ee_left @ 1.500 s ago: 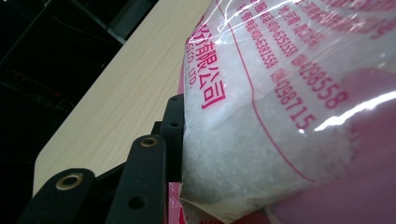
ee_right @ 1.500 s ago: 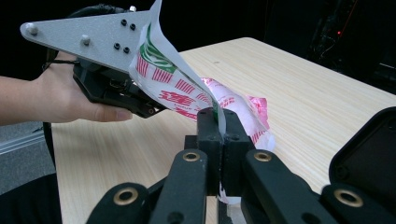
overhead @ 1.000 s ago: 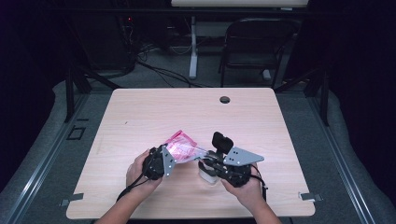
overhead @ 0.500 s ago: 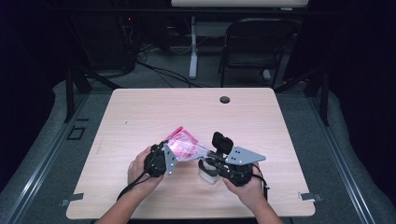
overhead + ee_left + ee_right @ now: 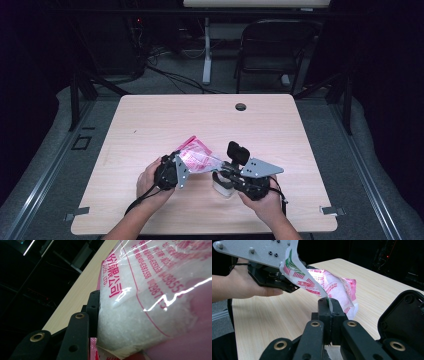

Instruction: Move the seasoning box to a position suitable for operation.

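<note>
A clear plastic bag [image 5: 196,154] with pink print and white granules inside hangs just above the table between both grippers. My left gripper [image 5: 179,167] is shut on the bag's full body; in the left gripper view the bag [image 5: 155,295] presses against one black finger [image 5: 93,310] and hides the other. My right gripper [image 5: 329,305] is shut on the bag's thin edge [image 5: 294,267], which runs up toward the left gripper's grey plate [image 5: 254,250]. In the high view the right gripper [image 5: 222,170] sits just right of the bag.
A small white object [image 5: 222,189] stands on the wooden table [image 5: 150,125] under the right gripper; I cannot tell what it is. A round cable hole [image 5: 241,106] lies near the far edge. A dark chair [image 5: 272,50] stands beyond the table.
</note>
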Demonstrator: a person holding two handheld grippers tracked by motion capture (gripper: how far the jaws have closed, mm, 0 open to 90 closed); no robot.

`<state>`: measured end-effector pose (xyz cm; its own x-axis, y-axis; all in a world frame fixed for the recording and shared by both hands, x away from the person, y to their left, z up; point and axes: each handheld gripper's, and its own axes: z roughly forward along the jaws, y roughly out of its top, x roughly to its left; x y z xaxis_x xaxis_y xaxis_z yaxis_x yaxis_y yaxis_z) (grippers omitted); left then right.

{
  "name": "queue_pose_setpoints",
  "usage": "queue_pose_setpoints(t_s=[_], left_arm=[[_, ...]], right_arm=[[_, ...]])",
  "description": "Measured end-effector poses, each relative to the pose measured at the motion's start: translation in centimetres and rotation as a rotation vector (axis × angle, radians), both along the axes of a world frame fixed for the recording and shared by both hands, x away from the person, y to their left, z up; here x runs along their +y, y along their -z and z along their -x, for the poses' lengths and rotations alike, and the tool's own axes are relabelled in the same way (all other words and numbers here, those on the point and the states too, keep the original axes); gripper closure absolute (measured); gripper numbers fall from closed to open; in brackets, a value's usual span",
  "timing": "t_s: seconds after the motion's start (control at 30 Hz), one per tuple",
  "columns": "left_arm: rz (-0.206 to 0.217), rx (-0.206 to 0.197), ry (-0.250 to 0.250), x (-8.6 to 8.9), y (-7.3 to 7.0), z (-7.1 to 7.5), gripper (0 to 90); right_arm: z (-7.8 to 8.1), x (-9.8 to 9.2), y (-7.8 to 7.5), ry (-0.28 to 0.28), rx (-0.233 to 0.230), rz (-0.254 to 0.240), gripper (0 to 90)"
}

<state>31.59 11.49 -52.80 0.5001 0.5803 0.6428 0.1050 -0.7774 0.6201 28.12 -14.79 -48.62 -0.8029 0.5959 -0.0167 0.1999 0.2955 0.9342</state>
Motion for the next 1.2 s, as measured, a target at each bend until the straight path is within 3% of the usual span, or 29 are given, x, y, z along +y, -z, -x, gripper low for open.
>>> queue_pose_setpoints(t_s=[0.27, 0.57, 0.83, 1.2], left_arm=[[0.0, 0.001, 0.016, 0.1, 0.3, -0.1, 66.7], [-0.004, -0.028, 0.049, -0.4, 0.3, -0.3, 66.7], [-0.023, -0.082, 0.074, -0.8, 0.2, -0.5, 66.7], [-0.053, -0.126, 0.079, -1.1, 0.1, -0.6, 66.7]], right_arm=[[0.3, 0.1, 0.0, -0.005, 0.001, 0.006, 89.9], [0.6, -0.4, 0.1, 0.008, -0.001, 0.006, 89.9], [1.0, -0.8, 0.1, 0.022, -0.001, 0.006, 89.9], [1.0, -1.0, 0.5, 0.033, 0.006, -0.001, 89.9]])
